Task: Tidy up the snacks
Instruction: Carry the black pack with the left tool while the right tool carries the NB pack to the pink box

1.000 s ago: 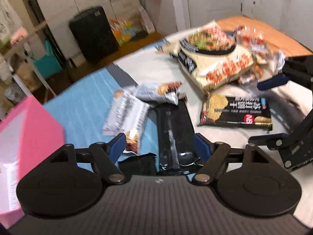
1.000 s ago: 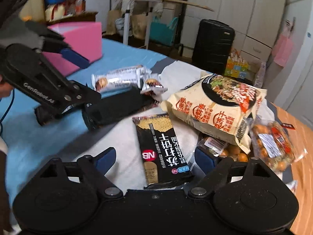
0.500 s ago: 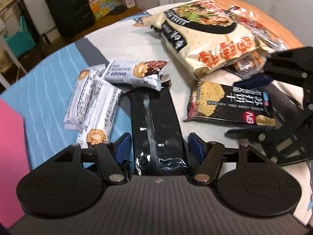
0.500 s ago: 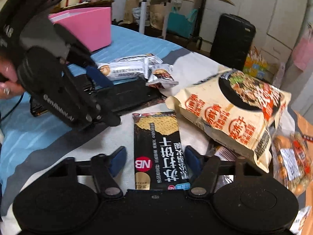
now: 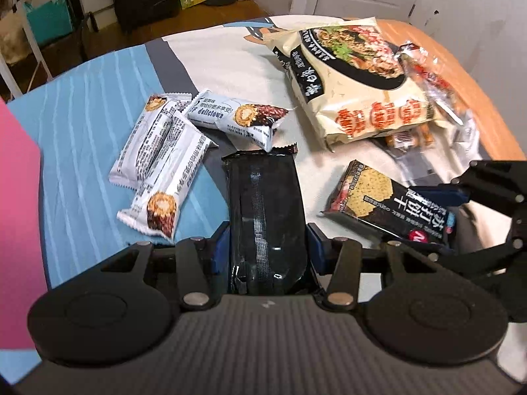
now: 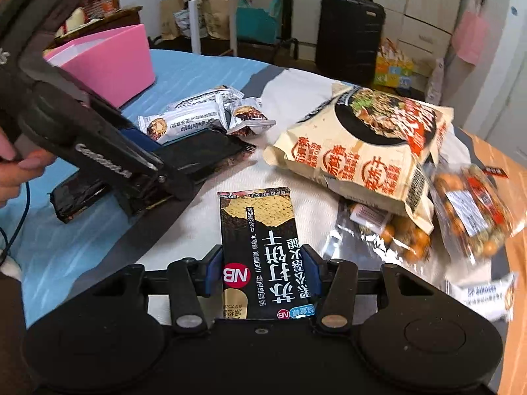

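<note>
My left gripper (image 5: 266,247) is shut on a plain black snack pack (image 5: 263,210) that lies on the table; its blue pads press both long sides. The same black pack (image 6: 201,154) shows under the left gripper's body in the right wrist view. My right gripper (image 6: 260,270) is shut on a black cracker pack (image 6: 260,247) with white characters and an NB logo; the cracker pack (image 5: 388,200) also shows at right in the left wrist view. Three white roll-cake packs (image 5: 164,151) lie left of the black pack.
A large cream noodle bag (image 6: 362,144) lies at the back right, over clear bags of round orange snacks (image 6: 471,207). A pink box (image 6: 108,62) stands at the far left on the blue cloth (image 5: 82,125). A black suitcase (image 6: 349,36) stands on the floor beyond.
Both grippers moved forward and down onto their packs, and their fingers closed from wide open to gripping the packs' sides.
</note>
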Tool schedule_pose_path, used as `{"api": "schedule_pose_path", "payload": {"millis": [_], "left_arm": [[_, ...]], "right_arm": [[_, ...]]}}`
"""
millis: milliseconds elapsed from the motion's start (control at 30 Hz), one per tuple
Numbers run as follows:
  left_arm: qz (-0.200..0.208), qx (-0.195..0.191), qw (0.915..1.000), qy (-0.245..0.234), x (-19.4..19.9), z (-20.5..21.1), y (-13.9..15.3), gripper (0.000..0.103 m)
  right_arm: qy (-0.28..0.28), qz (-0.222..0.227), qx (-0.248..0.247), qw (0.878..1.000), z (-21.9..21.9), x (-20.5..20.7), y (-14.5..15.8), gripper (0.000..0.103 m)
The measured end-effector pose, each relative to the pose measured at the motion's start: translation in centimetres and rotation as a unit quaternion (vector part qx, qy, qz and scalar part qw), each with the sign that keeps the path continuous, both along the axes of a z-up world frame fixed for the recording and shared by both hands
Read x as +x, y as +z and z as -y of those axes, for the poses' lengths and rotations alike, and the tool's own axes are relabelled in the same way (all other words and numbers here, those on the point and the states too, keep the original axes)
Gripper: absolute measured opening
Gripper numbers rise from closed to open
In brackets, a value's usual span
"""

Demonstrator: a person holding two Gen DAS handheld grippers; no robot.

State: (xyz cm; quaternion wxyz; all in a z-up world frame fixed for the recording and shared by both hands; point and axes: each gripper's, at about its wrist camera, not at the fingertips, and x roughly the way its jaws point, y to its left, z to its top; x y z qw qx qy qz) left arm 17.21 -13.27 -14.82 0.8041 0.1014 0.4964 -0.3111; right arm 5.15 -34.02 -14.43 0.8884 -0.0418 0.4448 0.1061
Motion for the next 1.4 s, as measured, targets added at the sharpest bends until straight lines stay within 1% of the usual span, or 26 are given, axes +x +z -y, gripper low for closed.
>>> {"api": "schedule_pose_path", "payload": {"millis": [133, 267, 333, 433, 600, 700, 867, 967, 1133, 1233, 1300, 1400], "left_arm": [[-0.021, -0.015, 0.9997, 0.001, -0.9, -0.9, 1.4, 0.047], [-0.037, -0.020, 0.9991, -0.001, -1.9, -2.3, 2.8, 0.047], [-0.042, -0.020, 0.9989, -0.003, -2.5, -3.1, 3.4, 0.047], [-0.049, -0.023, 0.9985, -0.005, -3.4, -4.7, 4.5, 0.047], [-0.060, -0.029, 0.9978, -0.004, -5.0, -7.3, 6.4, 0.047], [-0.065, -0.030, 0.9974, 0.001, -5.8, -9.0, 7.4, 0.047], [-0.061, -0.025, 0.9978, 0.011, -7.1, -11.8, 8.7, 0.047], [-0.063, -0.026, 0.9975, 0.018, -7.7, -13.7, 9.3, 0.047], [-0.069, -0.030, 0.9965, 0.037, -8.1, -17.0, 10.2, 0.047], [-0.072, -0.024, 0.9960, 0.048, -7.9, -19.1, 11.5, 0.047], [-0.060, -0.017, 0.9965, 0.056, -7.8, -20.7, 12.8, 0.047], [-0.045, -0.037, 0.9961, 0.066, -7.5, -23.3, 14.6, 0.047]], "right_arm": [[-0.015, -0.016, 0.022, 1.000, 0.0, -0.7, 1.0, 0.055], [-0.019, -0.030, 0.019, 0.999, -0.6, -1.4, 2.2, 0.055], [-0.014, -0.040, 0.015, 0.999, -1.0, -1.7, 2.8, 0.055], [-0.001, -0.047, 0.030, 0.998, -1.6, -2.3, 4.0, 0.055], [0.019, -0.044, 0.022, 0.999, -3.2, -3.4, 6.3, 0.055], [0.032, -0.048, 0.028, 0.998, -4.2, -3.9, 7.6, 0.055], [0.044, -0.076, 0.032, 0.996, -6.5, -4.5, 9.2, 0.055], [0.058, -0.085, 0.046, 0.994, -7.8, -4.9, 9.9, 0.055], [0.095, -0.074, 0.042, 0.992, -10.6, -5.2, 11.5, 0.055], [0.117, -0.067, 0.041, 0.990, -12.5, -4.7, 12.8, 0.055], [0.134, -0.065, 0.032, 0.988, -13.9, -4.2, 13.9, 0.055], [0.158, -0.062, 0.017, 0.985, -15.9, -2.9, 15.4, 0.055]]}}
